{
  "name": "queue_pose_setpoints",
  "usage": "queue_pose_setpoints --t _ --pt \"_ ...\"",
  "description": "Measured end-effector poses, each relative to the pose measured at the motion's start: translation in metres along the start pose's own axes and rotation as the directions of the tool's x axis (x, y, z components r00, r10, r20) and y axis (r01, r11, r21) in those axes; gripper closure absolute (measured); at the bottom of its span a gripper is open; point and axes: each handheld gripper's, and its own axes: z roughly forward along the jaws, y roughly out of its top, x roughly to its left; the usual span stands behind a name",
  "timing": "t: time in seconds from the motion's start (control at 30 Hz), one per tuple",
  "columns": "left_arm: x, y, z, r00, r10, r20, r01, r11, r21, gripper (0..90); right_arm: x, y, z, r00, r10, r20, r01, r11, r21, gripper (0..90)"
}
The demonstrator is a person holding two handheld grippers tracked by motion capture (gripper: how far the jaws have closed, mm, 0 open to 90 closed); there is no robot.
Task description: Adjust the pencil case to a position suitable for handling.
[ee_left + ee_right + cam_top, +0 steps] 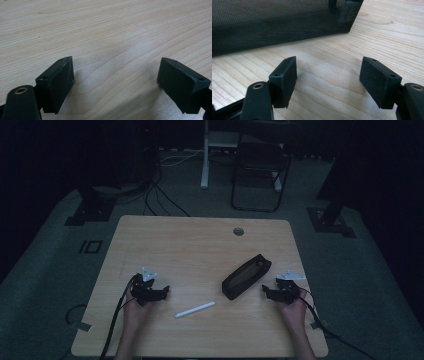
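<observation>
Both hands hold gaping grippers, left gripper [161, 292] near a white pen [195, 309], right gripper [268, 291] beside a mesh pouch [246, 276]

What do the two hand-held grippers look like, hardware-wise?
Both are black. The left hand-held gripper and right hand-held gripper each carry a grey three-cornered plate on top and trail a black cable toward the table's near edge. Close up, the jaws end in blocky black pads with small screw holes; brass-coloured fittings sit behind them. Forearms are bare, no sleeves visible.

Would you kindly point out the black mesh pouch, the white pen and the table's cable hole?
black mesh pouch [246, 276], high view, middle of its side.
white pen [195, 309], high view, mid-barrel.
cable hole [238, 231], high view, its centre.
</observation>
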Motion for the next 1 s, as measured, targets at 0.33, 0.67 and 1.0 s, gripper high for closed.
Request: queue_pose_setpoints --t 0.33,0.67,1.0 --pt "-0.0005 -0.0006 -0.0006 1.0000 -0.002 -0.003 0.002 1.0000 0.001 14.7 0.0001 0.0000 0.0001 1.0000 -0.001 -0.001 0.001 1.000 0.000 29.4" --pt "-0.0004 -0.0023 -0.0046 1.0000 -0.001 -0.003 0.001 1.0000 -0.003 23.2 0.0001 0.0000 0.0001 1.0000 -0.001 -0.002 0.001 1.000 0.001 29.4" --pt "-0.0002 -0.0040 -0.0065 0.9999 0.010 0.011 -0.010 0.9998 -0.018 31.8 0.0007 -0.0006 -0.0029 1.0000 0.008 -0.001 -0.008 1.000 -0.005 41.2"
